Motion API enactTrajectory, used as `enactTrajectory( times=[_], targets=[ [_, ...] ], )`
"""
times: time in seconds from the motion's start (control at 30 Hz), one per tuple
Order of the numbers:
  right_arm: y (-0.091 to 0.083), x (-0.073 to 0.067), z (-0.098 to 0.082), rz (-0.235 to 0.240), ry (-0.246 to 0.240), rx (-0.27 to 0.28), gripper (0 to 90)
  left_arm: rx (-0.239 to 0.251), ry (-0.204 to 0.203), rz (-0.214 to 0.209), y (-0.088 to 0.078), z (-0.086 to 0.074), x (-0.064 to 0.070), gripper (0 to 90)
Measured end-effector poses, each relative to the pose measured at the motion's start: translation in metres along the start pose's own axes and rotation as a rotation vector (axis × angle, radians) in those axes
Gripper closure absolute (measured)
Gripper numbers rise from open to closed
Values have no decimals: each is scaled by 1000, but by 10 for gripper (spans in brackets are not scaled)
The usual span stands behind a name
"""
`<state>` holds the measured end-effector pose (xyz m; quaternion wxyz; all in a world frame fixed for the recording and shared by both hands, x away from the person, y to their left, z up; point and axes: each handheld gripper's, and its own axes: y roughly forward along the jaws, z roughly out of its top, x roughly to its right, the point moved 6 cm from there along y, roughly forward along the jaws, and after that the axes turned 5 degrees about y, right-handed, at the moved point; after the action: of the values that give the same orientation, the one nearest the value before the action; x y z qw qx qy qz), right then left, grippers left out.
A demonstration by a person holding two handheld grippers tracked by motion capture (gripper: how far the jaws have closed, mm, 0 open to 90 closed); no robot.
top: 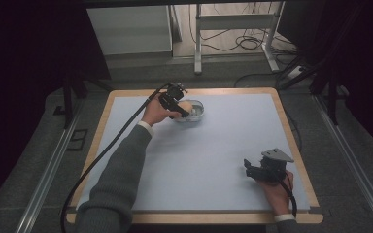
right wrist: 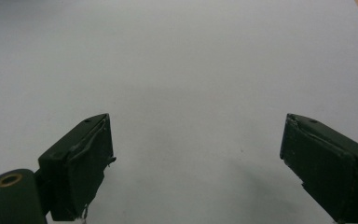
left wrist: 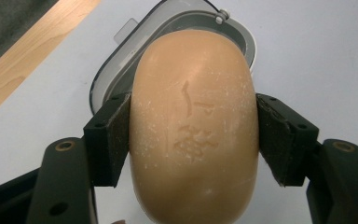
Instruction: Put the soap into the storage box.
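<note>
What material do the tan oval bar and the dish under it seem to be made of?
The tan oval bar looks like solid soap: matte, waxy, with stamped characters and pale scuffs, pinched by the left hand-held gripper. The dish seems to be moulded plastic, probably clear or pale grey, with a smooth, slightly glossy rim; its exact tint is hard to tell.

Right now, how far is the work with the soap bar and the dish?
Done: the left gripper has its jaws clamped on the oval tan soap bar. In hand: the bar hangs above the grey oval soap dish. Left: lower it into the dish and release. The right gripper rests open over the pale blue mat.
</note>
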<state>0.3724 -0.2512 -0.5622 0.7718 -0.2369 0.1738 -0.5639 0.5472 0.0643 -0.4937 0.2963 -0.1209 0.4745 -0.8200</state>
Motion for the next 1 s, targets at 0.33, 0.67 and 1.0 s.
enactTrajectory(
  times=[0.33, 0.67, 1.0],
  targets=[
    [0, 0, 0, 2, 6, 2, 93, -11, 13, -19, 21, 12, 1, 330],
    [0, 1, 0, 1, 6, 4, 93, -26, 25, -25, 29, 19, -2, 329],
    [0, 0, 0, 1, 6, 2, 94, -30, 13, -40, 30, 18, 1, 277]
  ],
)
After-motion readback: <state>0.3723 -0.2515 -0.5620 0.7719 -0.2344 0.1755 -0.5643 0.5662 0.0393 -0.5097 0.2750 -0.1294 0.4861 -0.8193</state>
